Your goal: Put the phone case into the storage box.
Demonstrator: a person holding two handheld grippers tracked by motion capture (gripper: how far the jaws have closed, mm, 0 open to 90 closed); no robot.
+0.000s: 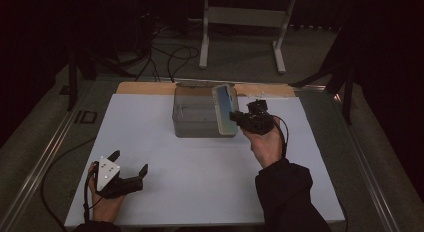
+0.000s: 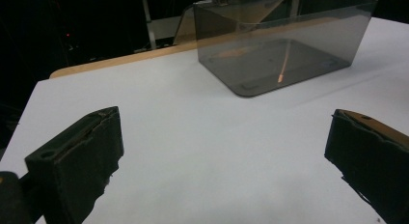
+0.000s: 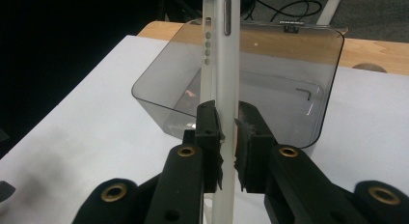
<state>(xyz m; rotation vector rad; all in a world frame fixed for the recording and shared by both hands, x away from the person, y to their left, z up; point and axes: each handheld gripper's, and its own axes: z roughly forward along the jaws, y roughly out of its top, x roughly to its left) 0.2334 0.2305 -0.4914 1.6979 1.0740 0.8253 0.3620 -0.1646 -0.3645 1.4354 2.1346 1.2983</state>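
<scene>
Holding the phone (image 3: pixel 219 64) edge-on in the right gripper (image 3: pixel 227 137), I see its two jaws pinched on the slim white body, so the pick-up looks done. Relative to the smoky clear box (image 1: pixel 197 114), the phone (image 1: pixel 225 109) stands at the right-hand wall, tilted up over the rim, not yet inside. The box interior appears empty apart from reflections; I cannot tell whether the phone touches the rim. My judgement: transport is nearly finished, and lowering into the box and release remain. The left gripper (image 1: pixel 131 164) rests well in front of the box and to its left, on the white table sheet (image 1: pixel 200 182), jaws spread wide with nothing between them.
</scene>
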